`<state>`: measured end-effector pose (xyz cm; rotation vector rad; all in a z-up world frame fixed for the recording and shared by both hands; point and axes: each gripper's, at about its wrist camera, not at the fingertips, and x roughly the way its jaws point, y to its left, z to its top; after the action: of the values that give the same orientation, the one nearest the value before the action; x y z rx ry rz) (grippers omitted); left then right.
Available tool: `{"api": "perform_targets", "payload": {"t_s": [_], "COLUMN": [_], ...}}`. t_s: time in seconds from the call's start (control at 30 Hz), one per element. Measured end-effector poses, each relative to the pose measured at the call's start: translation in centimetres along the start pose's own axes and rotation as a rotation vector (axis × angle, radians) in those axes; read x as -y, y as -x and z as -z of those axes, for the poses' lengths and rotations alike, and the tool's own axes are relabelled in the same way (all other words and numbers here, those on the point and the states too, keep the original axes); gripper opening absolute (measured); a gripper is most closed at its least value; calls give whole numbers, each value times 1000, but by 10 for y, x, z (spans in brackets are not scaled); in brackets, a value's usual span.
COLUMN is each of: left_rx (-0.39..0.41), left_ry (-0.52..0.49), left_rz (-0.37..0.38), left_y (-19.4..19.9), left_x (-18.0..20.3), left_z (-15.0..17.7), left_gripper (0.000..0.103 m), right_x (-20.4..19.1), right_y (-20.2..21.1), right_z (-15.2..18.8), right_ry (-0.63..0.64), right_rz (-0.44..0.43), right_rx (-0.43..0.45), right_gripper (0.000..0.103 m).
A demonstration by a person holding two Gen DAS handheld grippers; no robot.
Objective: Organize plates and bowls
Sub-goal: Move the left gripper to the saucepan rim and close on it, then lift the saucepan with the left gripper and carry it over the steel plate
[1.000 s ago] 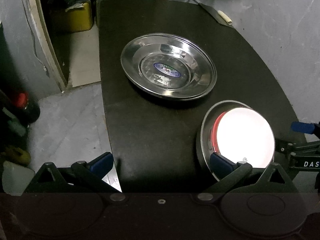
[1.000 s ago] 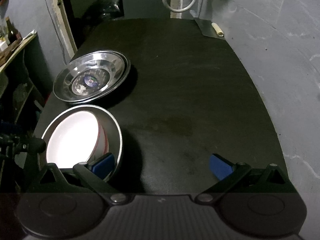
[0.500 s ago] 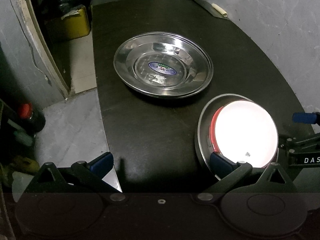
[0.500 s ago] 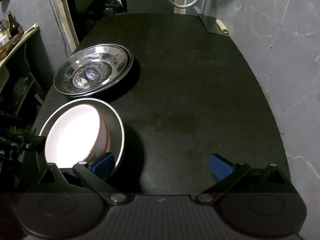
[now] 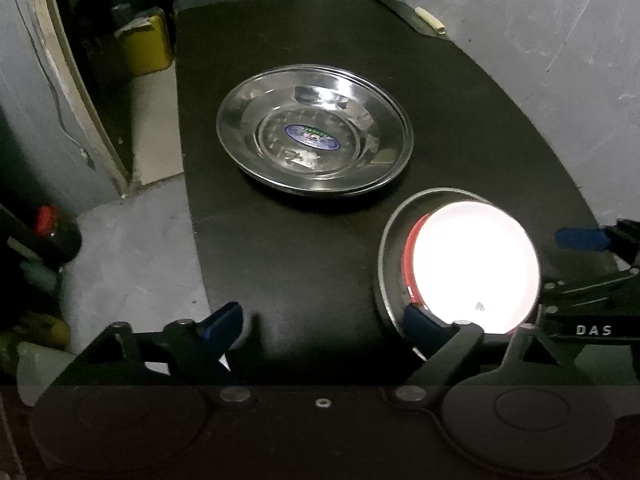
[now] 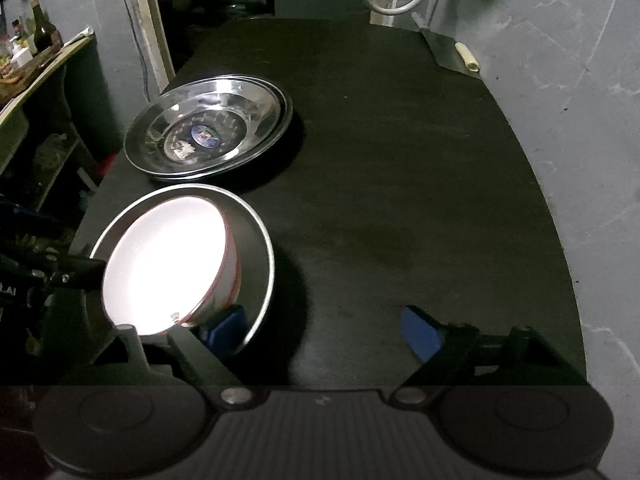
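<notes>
Both grippers straddle the bowl stack's rim, closing in to lift it.

Left gripper (image 5: 324,322) and right gripper (image 6: 320,330), jaws wide but just narrowing, each straddle the grey metal bowl (image 6: 256,248) holding a white red-rimmed bowl (image 5: 476,264) at lower frame; neither visibly pinches it. Next: clamp. Stacked steel plates (image 5: 316,128) sit above.

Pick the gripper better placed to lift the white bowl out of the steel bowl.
Either, marginally right: right gripper and left gripper each have one finger inside the steel bowl, beside the white red-rimmed bowl; both jaws just closing.
</notes>
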<state>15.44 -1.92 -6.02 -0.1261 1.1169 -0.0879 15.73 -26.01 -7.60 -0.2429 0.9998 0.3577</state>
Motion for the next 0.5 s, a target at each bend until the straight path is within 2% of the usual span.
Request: {"api": "perform_targets", "payload": {"t_s": [0.23,0.5], "left_rx": [0,0], "left_ry": [13,0], "left_rz": [79,135], "left_y": [2,5], "left_x": [0,4], "left_z": [0,0], "left_gripper": [61,41], "right_x": [-1,-8], "right_y": [2,6], "right_z": [1,1], "right_ry": [-9,22], "right_rz": [-38,-76], "right_rx": [5,18], "right_gripper": [70,42]}}
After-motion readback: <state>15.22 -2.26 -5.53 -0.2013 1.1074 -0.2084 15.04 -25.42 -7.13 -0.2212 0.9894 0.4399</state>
